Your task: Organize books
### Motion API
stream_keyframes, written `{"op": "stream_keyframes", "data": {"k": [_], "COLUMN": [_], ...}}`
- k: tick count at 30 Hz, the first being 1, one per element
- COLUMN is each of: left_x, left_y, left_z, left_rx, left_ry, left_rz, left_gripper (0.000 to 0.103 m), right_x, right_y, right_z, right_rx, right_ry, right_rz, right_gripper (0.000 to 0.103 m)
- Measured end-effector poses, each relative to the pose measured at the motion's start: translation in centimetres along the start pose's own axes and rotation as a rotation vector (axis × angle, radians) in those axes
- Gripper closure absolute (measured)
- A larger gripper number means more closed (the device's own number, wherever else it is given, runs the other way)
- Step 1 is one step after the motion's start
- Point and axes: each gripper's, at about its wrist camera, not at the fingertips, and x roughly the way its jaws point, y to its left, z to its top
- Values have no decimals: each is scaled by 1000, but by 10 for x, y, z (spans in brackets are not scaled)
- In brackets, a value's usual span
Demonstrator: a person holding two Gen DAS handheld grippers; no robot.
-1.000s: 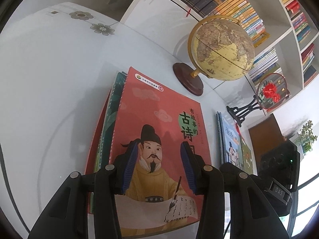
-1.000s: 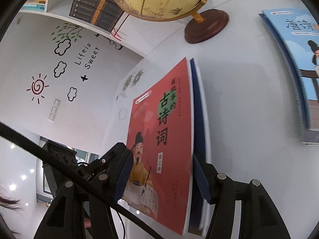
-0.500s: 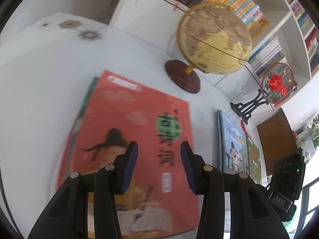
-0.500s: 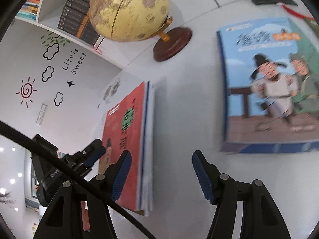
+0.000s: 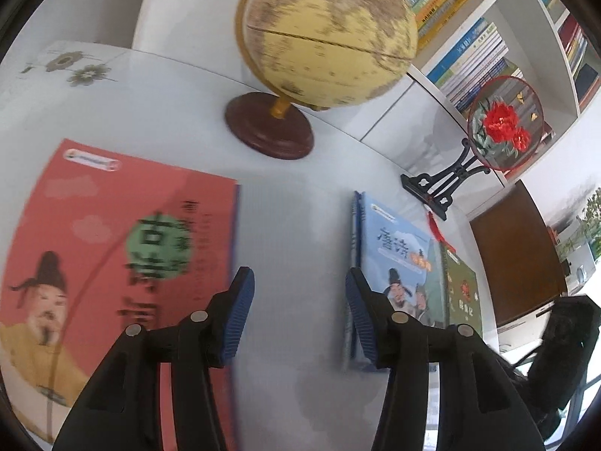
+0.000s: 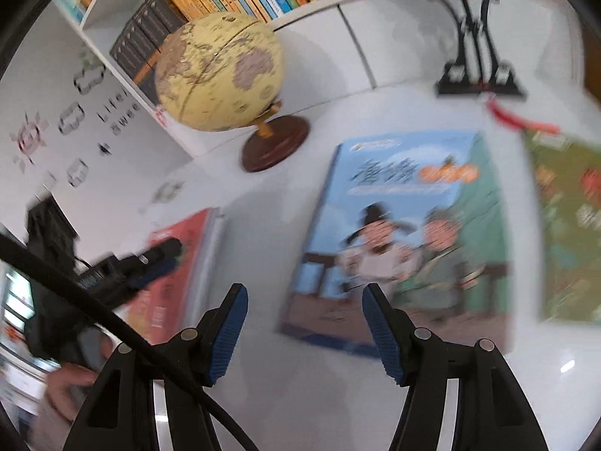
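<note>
On the white table [image 5: 169,120], your books lie in two groups: the red poetry book [image 5: 112,233] tops a small stack toward the left edge, while the blue poetry book [image 6: 405,225] and the green book [image 6: 567,233] lie side by side toward the right, below the fan stand [image 5: 443,184]. Your left gripper [image 5: 298,312] hangs over bare table between the groups, its jaws opening with nothing between them; the red book's right edge sits just beside its left finger. Your right gripper [image 6: 304,329] hovers at the blue book's near left corner, jaws moderately wide and empty.

Watch these risks. Both views are smeared, so you are probably travelling fast; coming down on the blue book at that pace could shove it into the green one or toward the near edge. A thin flat cover gives the pads little to bite, so you may pinch only the top book of its pile or slide it instead of lifting. The globe [image 5: 330,34] stands close behind the gap; a high swing could clip it. Mind the cable [image 6: 112,323] crossing your right view too.
</note>
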Motion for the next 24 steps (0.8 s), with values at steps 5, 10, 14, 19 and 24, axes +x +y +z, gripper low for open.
{"op": "stream_keyframes", "data": {"k": [5,10,14,19,24], "left_x": [16,30,32,25,13], "left_y": [-27,-55,-75,-103,-122], "left_z": [4,4,2,5,4], "left_rx": [53,147,211,292,345], "left_ry": [-1,-23,-89,-183,-271], "left_rz": [62,135,180,208,193], "left_gripper": [55,54,52,40,37], "right_x": [-20,-29,-41,-57,-70], "right_y": [-5,-28,-50,-51,-49], "right_z": [10,20,25,28,36], "right_rx": [-200,-215,-153,-215,-261], "right_ry": [-68,-96,-136,-218,-285], "right_rz": [-199,-230,-184,-186,-206], "right_gripper": [37,31,31,20,19]}}
